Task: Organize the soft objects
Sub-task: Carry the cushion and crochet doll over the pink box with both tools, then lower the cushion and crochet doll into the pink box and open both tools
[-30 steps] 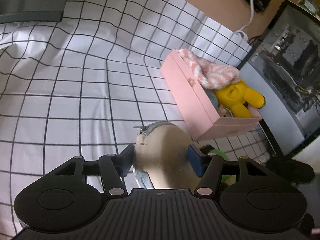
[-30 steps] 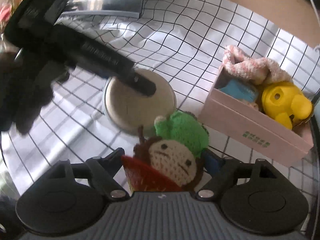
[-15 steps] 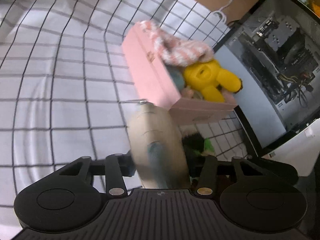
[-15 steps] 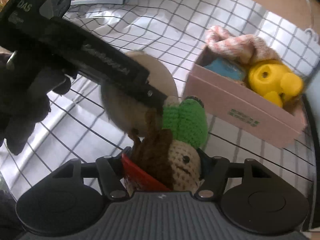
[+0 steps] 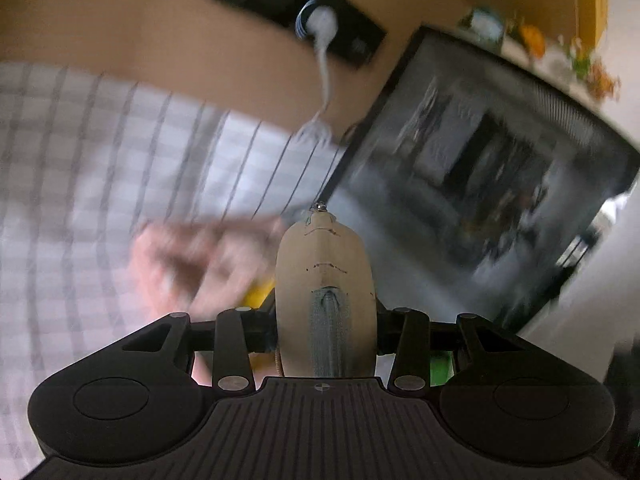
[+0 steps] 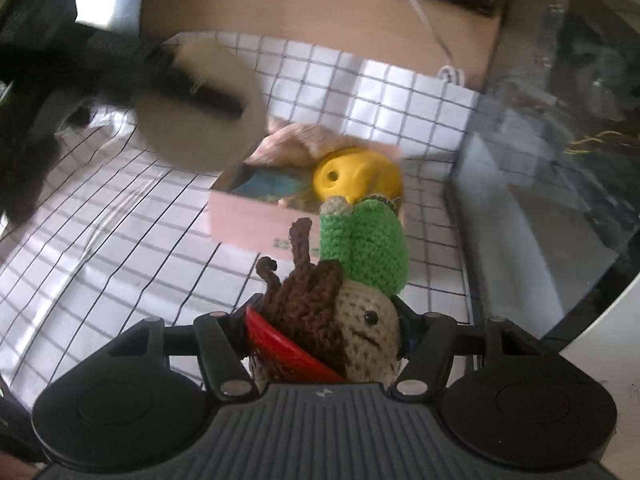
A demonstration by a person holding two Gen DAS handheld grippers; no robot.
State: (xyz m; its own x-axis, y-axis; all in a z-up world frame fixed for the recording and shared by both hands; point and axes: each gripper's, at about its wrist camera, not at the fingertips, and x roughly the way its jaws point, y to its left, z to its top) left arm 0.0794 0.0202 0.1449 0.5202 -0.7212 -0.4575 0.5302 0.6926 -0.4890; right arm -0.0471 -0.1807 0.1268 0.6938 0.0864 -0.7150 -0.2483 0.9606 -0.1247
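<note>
Your left gripper (image 5: 326,332) is clamped on the tan pouch (image 5: 325,292), held edge-on in the air up and to the left of the pink box (image 6: 256,220). Your right gripper (image 6: 322,344) is clamped on the crochet doll (image 6: 352,308), hanging in front of the box. Inside the box lie a yellow plush (image 6: 356,176), a pink knit (image 6: 296,140) and a blue item (image 6: 272,184), on the grid cloth (image 6: 120,240)

A white cloth with a black grid (image 6: 380,92) covers the bench. At its far right side stands a computer case with a glass side panel (image 6: 560,152), and behind the cloth a white cable (image 5: 324,76) hangs from a black power strip (image 5: 344,36) on the brown wall (image 5: 160,56).
</note>
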